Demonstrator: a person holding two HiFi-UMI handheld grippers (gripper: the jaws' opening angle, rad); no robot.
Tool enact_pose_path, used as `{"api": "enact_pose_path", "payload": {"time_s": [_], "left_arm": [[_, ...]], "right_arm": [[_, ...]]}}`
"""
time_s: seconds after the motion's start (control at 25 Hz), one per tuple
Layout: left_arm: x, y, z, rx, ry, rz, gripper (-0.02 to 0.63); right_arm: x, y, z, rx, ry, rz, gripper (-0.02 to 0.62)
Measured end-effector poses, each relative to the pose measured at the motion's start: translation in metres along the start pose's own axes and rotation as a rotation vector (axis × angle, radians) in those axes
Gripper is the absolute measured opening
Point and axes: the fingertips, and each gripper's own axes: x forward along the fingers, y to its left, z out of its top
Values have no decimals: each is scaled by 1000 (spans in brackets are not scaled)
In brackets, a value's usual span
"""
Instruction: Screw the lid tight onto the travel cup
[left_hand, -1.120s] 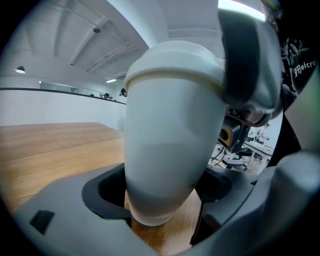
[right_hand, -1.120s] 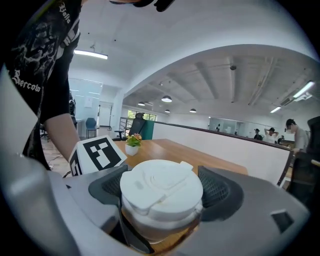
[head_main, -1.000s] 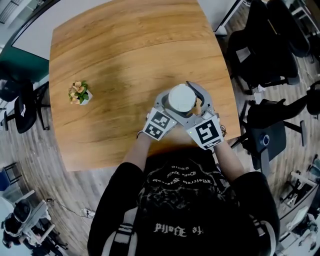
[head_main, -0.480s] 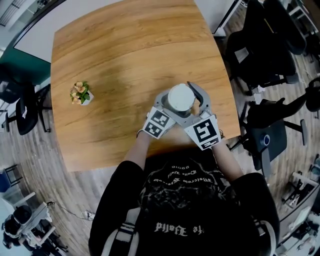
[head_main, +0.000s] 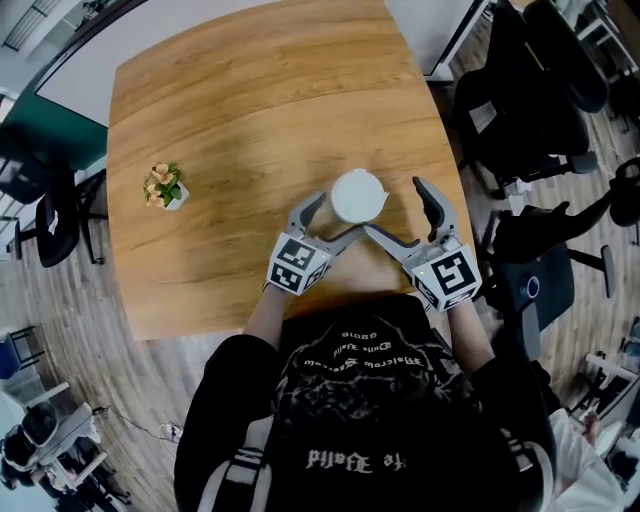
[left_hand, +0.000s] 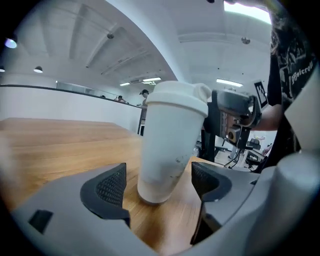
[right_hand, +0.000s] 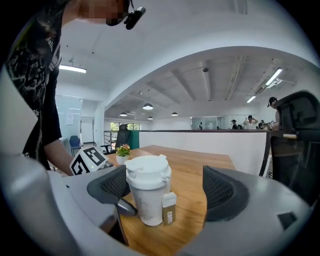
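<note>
The white travel cup (head_main: 358, 196) stands upright on the wooden table (head_main: 250, 110) with its white lid (right_hand: 147, 172) on top. A small brown-and-white tag (right_hand: 169, 207) hangs at its side. My left gripper (head_main: 332, 220) is open just in front of the cup, touching nothing. In the left gripper view the cup (left_hand: 167, 150) rises just past the spread fingertips (left_hand: 111, 186). My right gripper (head_main: 400, 216) is also open and holds nothing. From the right gripper view, the cup (right_hand: 147, 200) stands close to the left-hand finger.
A small potted plant (head_main: 163, 186) sits on the left part of the table. Black office chairs (head_main: 520, 110) stand close off the table's right edge. The near table edge runs just under my grippers.
Both grippers were closed in around the cup and lid before. They have since opened and drawn back toward the person, leaving the cup standing on its own.
</note>
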Motion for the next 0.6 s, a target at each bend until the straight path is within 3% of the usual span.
{"api": "enact_pose_path", "payload": {"time_s": [0.4, 0.6], "left_arm": [[-48, 4, -9, -103, -89, 152, 414], [-58, 0, -21, -163, -91, 193, 414]], "right_arm": [[-21, -8, -83, 165, 86, -106, 462], [-25, -9, -96, 212, 98, -175, 457]]}}
